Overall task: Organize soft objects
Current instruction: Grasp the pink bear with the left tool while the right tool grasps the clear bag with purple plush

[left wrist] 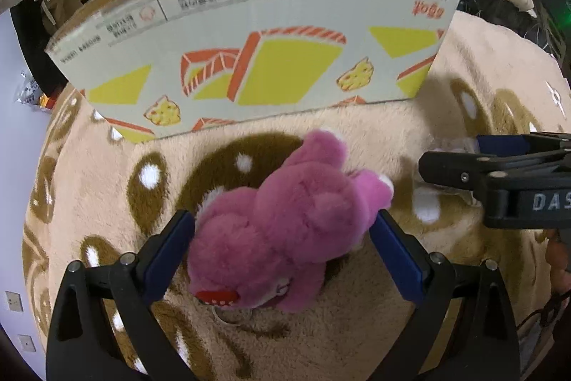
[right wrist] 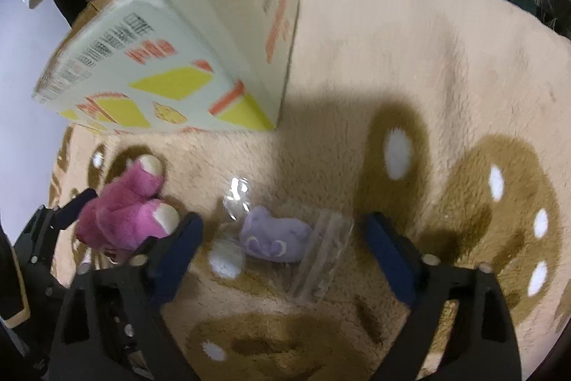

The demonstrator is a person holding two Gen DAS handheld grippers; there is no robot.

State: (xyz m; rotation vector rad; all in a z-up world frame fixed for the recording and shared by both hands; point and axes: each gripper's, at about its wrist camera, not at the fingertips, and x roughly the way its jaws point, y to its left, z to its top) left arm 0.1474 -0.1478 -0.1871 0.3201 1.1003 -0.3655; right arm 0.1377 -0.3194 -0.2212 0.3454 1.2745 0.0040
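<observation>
The left gripper (left wrist: 283, 231) is wide open around the pink bear (left wrist: 285, 238) on the blanket (left wrist: 464, 95) (face mostly hidden). The right gripper (right wrist: 282, 238) is open over a bagged purple toy (right wrist: 274, 236), near the box (left wrist: 249, 59).

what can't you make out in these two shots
- Inside of the cardboard box: both views, hidden by its own printed wall.
- Face of the pink plush bear: left wrist view, turned away.
- Box print: right wrist view, blurred.
- Purple plush: right wrist view, its clear bag glares; details unclear.
</observation>
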